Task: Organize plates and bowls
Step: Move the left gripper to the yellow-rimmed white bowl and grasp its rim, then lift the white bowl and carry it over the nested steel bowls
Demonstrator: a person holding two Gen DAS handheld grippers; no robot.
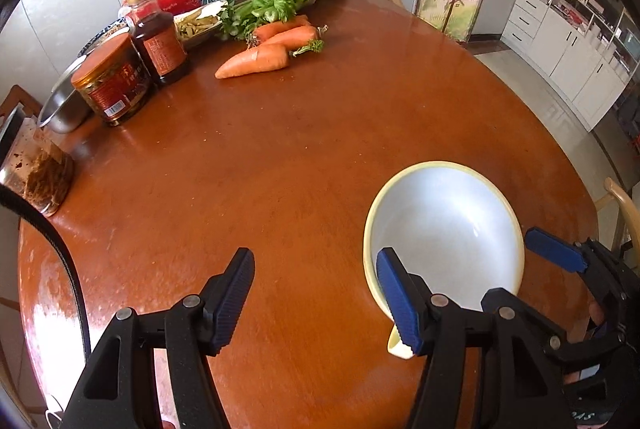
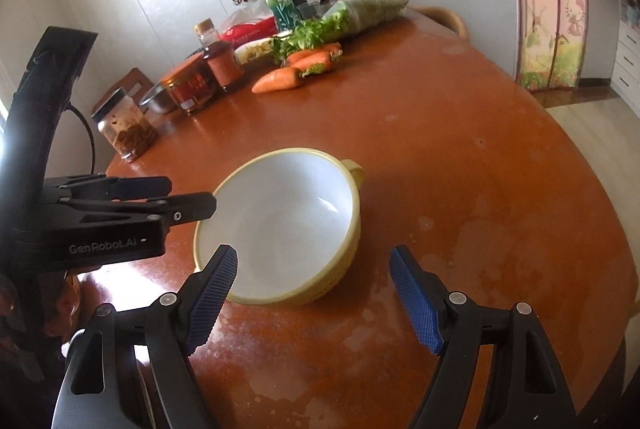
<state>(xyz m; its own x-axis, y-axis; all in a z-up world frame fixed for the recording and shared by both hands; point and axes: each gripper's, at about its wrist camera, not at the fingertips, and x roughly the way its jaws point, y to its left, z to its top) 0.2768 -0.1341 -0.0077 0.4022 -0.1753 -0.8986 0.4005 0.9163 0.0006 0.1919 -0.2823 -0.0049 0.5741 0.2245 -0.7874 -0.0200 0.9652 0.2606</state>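
Bowl [image 2: 280, 225], white inside with a pale yellow outside and a small handle, sits upright on the round reddish-brown surface [image 2: 460, 149], near its front edge. Left gripper [image 1: 316, 293] hangs over the surface with its fingers apart; its right finger lies across the bowl's near rim in the left wrist view, nothing clamped. Right gripper [image 2: 314, 293] stands just before the bowl, fingers spread and empty. Carrots [image 1: 264, 49], celery [image 1: 276, 1], jars and bottles cluster at the far side.

Two close downward wrist views, both over the bowl [image 1: 444, 233] [image 2: 280, 225].
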